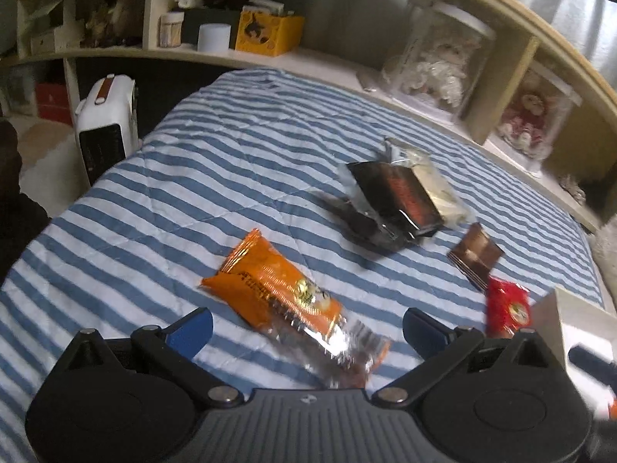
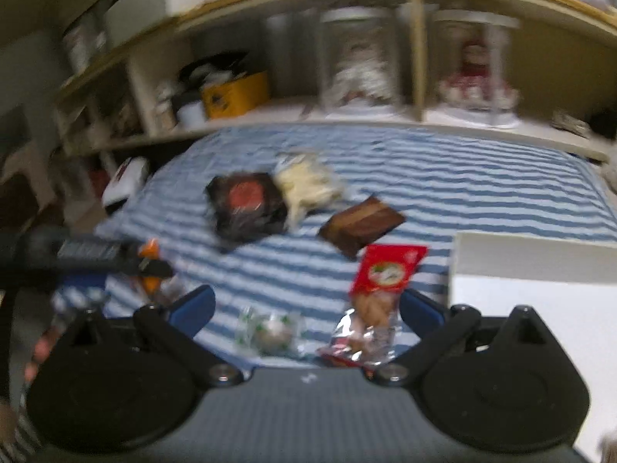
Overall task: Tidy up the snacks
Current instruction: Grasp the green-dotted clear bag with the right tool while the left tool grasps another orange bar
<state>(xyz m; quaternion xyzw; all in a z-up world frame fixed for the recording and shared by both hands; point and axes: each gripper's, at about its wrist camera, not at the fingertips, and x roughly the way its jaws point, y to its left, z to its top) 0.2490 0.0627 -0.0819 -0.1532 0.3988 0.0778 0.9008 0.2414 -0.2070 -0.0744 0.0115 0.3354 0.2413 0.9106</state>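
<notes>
Snacks lie scattered on a blue-striped bed (image 1: pixel 231 162), both tongs spread and empty.

The left tongs (image 1: pixel 307 326) hover above an orange packet (image 1: pixel 277 289); the right tongs (image 2: pixel 307 305) flank a green-white sweet (image 2: pixel 272 332) and red packet (image 2: pixel 380 285). Beyond lie a black pack (image 2: pixel 245 204), a pale bag (image 2: pixel 308 183), a brown bar (image 2: pixel 362 223); a white box (image 2: pixel 540 301) stands right, cluttered shelves (image 1: pixel 385 65) behind.

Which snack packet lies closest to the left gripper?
The orange packet, lying between the open left gripper; the black, brown and red ones lie farther off.
</notes>
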